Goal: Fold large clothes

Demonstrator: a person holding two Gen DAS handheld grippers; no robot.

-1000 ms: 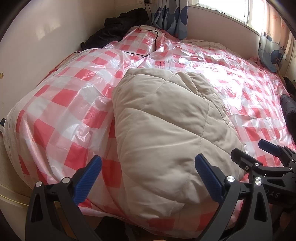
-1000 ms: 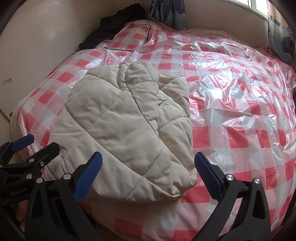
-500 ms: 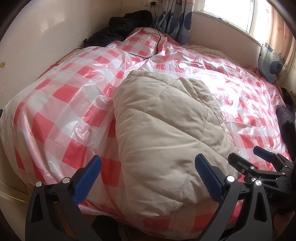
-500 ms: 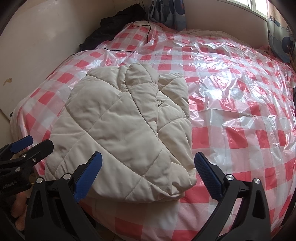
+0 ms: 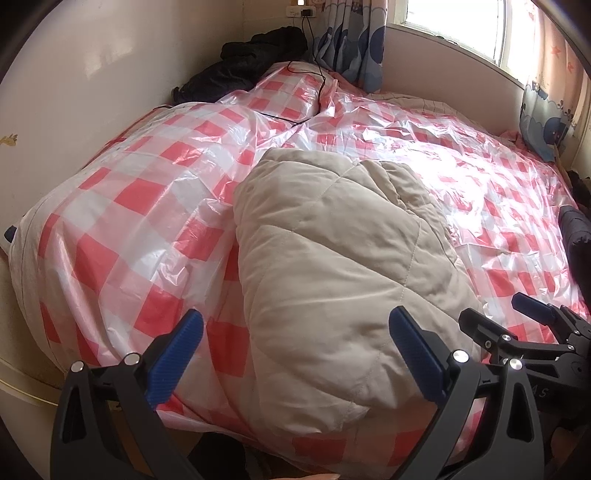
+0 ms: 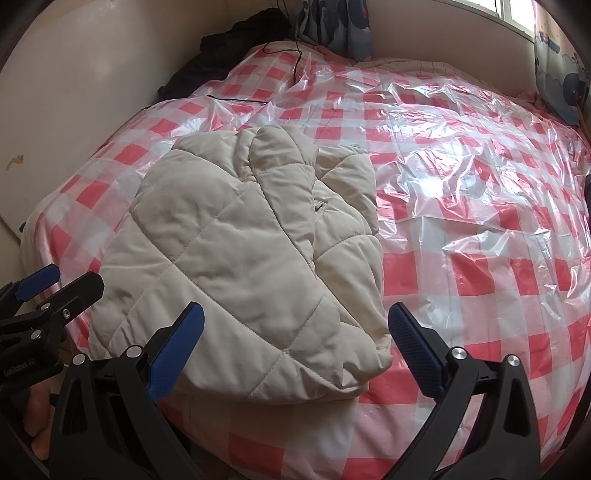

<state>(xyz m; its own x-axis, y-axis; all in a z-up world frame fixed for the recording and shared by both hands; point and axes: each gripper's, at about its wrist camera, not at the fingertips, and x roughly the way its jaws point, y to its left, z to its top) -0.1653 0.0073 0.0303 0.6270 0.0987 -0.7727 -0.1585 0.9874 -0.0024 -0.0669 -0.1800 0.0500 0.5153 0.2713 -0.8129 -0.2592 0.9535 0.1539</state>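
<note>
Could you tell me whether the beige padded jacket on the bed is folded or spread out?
Folded: the beige jacket lies as a compact bundle, layers stacked at its near edge, no sleeve spread out.

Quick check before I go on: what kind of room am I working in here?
Most likely a bedroom in a home. A large bed under a red-and-white checked plastic sheet fills the view, a window with patterned curtains sits behind it, and the folded beige padded jacket lies on the bed.

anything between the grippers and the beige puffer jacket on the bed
Nothing visible. The beige jacket lies folded on the checkered plastic sheet, directly ahead of the open left gripper and open right gripper.
</note>
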